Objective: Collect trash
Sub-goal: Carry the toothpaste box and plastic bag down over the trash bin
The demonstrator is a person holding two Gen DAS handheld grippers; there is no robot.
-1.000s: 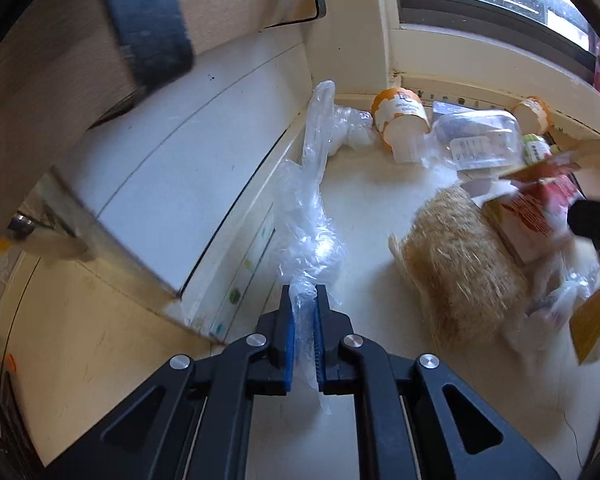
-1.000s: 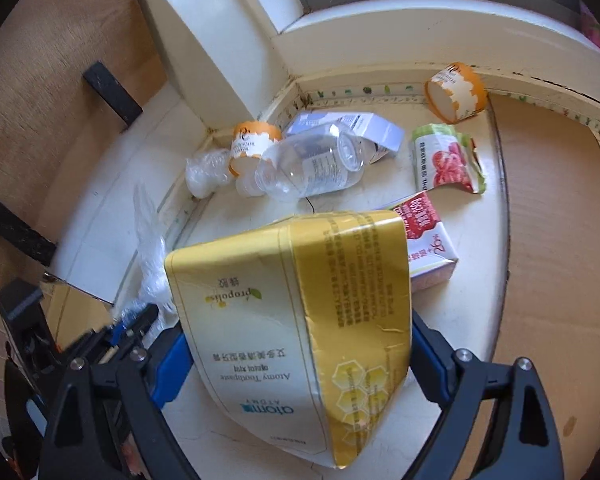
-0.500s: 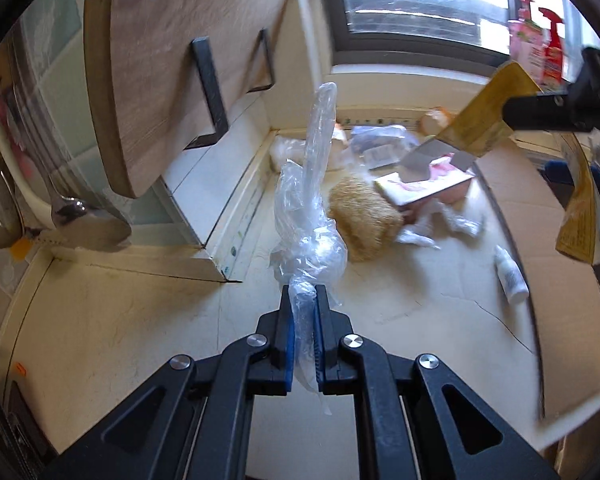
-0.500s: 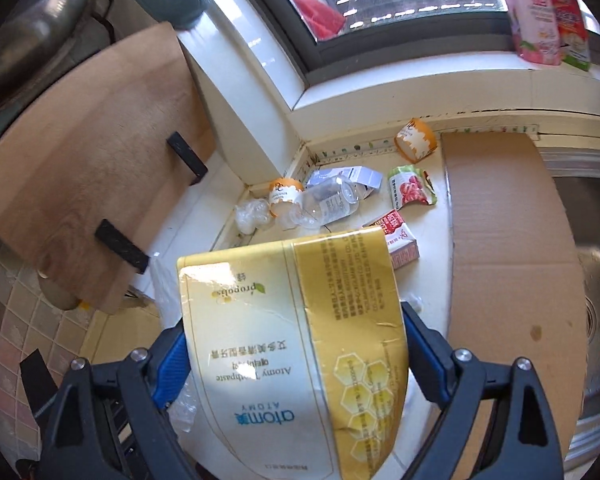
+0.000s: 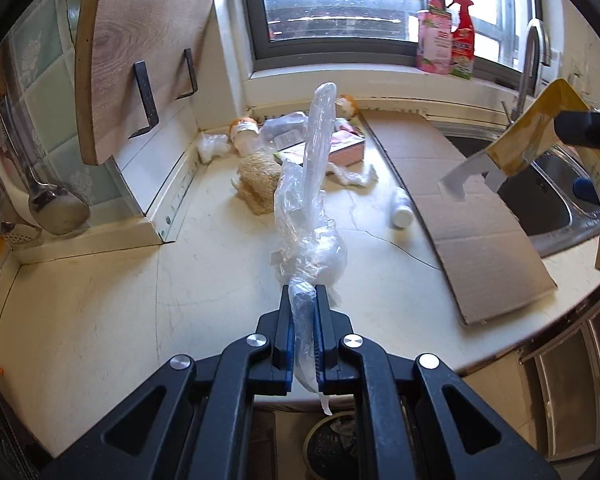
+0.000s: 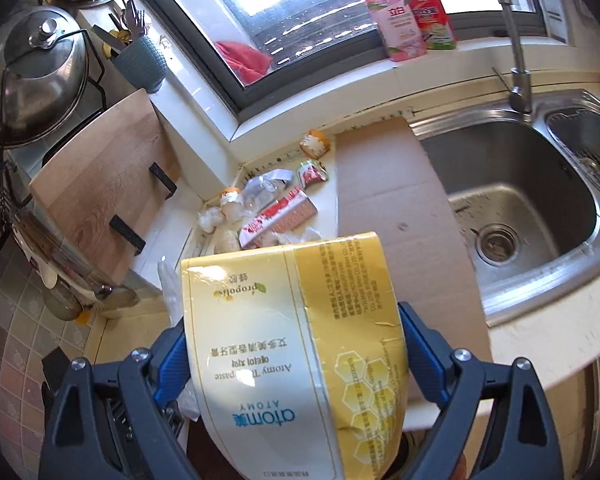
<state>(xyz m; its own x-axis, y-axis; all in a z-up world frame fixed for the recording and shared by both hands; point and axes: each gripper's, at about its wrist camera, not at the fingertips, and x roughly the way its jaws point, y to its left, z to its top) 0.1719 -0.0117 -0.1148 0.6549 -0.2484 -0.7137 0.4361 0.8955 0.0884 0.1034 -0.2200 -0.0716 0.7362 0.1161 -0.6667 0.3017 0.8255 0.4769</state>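
- While both grippers are loaded, the step in hand looks like carrying picked-up trash off the counter (image 5: 100,300) toward a bin; a dark round container (image 5: 331,448) shows below the counter's front edge, though I cannot tell whether it is the bin.
- Nearest in the left wrist view, the left gripper (image 5: 303,320) is pinched narrow on the twisted neck of a clear plastic bag (image 5: 309,216), which stands up from the jaws above the front-middle of the counter.
- Nearest in the right wrist view, the right gripper (image 6: 292,360) is spread wide, clamped across a flattened yellow toothpaste box (image 6: 288,340) held over the counter's front edge.
- Next, each piece needs lowering over the container and the jaws opening; the limp bag may cling to the pads, so a slight shake could be needed.
- Farther on, a sheet of cardboard (image 6: 395,208) lies along the counter's right side, against the sink (image 6: 539,216), with a small white bottle (image 5: 403,209) just beside its left edge.
- Farthest, in the back corner under the window, more trash waits: a straw-coloured fibrous wad (image 5: 258,184), a pink carton (image 6: 280,216), a crushed clear bottle (image 6: 262,190), orange-and-white cups (image 6: 315,143) and a red-and-green wrapper (image 6: 311,171).
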